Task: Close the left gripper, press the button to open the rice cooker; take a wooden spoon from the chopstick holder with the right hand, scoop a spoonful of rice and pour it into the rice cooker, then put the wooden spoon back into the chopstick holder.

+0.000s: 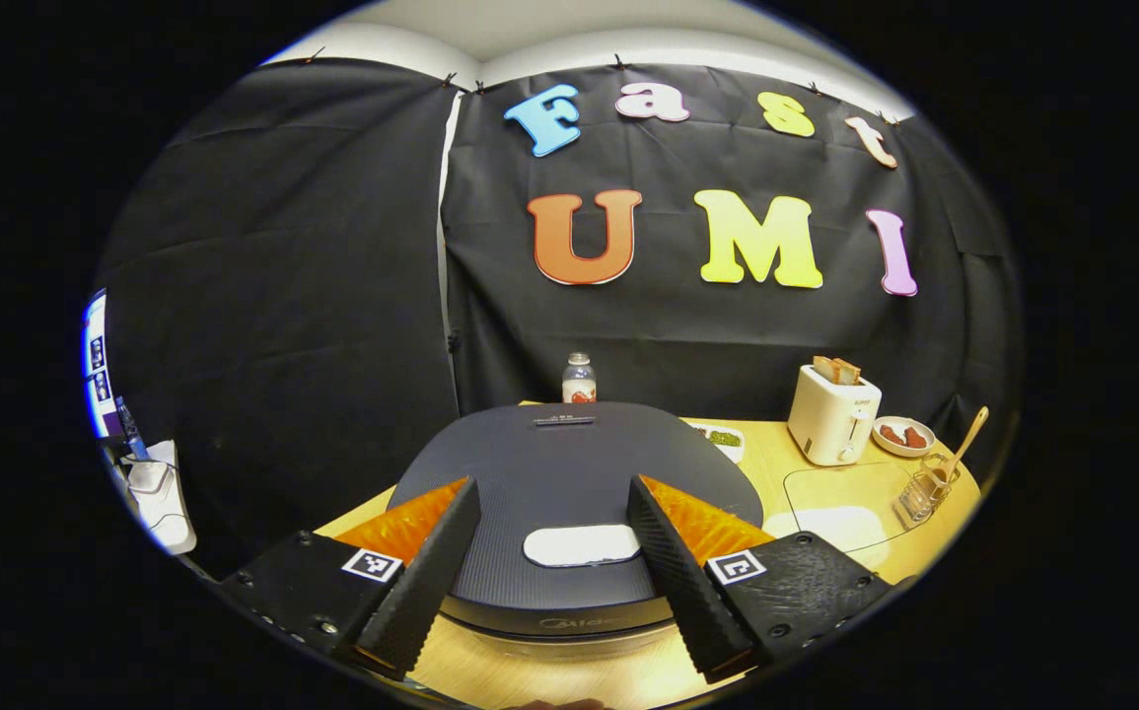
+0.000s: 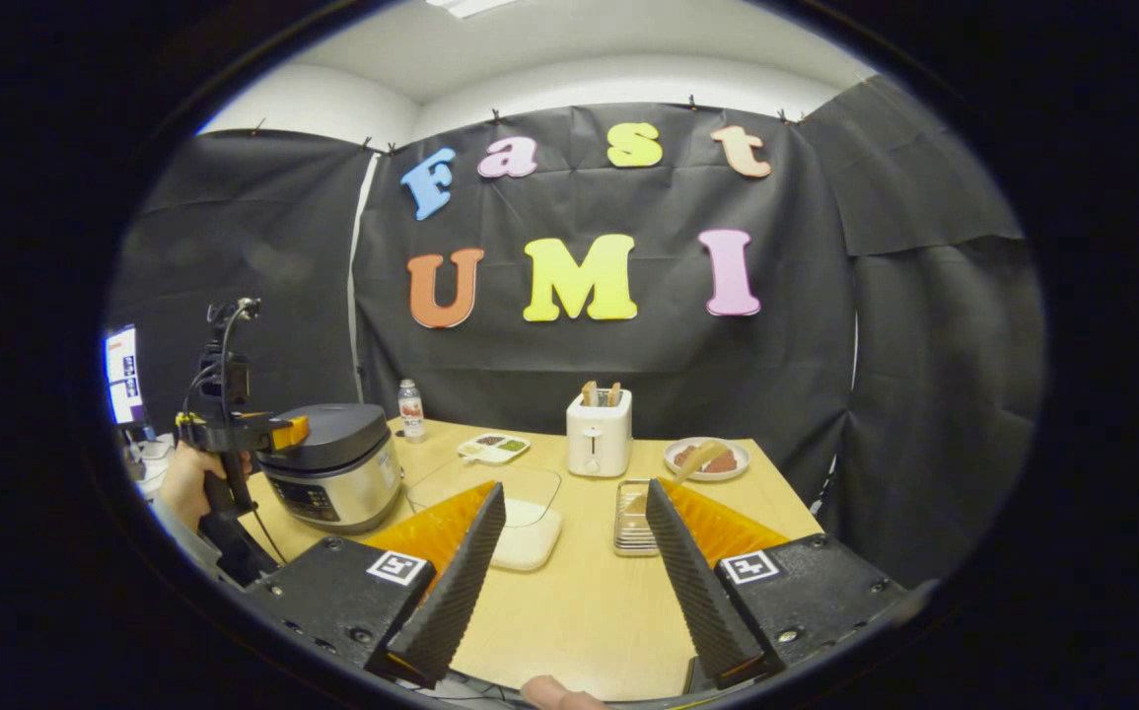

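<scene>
— Black cloth walls the booth on three sides, and we find a pale wooden table [image 2: 569,611] carrying everything. Where does the rice cooker stand?

— We note the rice cooker [image 1: 569,483] directly ahead of the left gripper [image 1: 554,562], lid down, its pale button [image 1: 581,544] lying between and just beyond the fingertips. In the right gripper view the left gripper sits level with the cooker's lid at the table's left end.

— Finger state?

— Both sets are spread wide and gripping nothing. We judge the left must close before it presses, since the button sits in the gap.

— And the spoon?

— The wooden spoon [image 1: 966,442] stands tilted in the chopstick holder [image 1: 919,496], handle leaning up and away. The right gripper [image 2: 569,572] is the nearer one; the holder [image 2: 634,518] lies ahead, just beside its right finger. The rice container [image 2: 520,518] sits between cooker and holder.
</scene>
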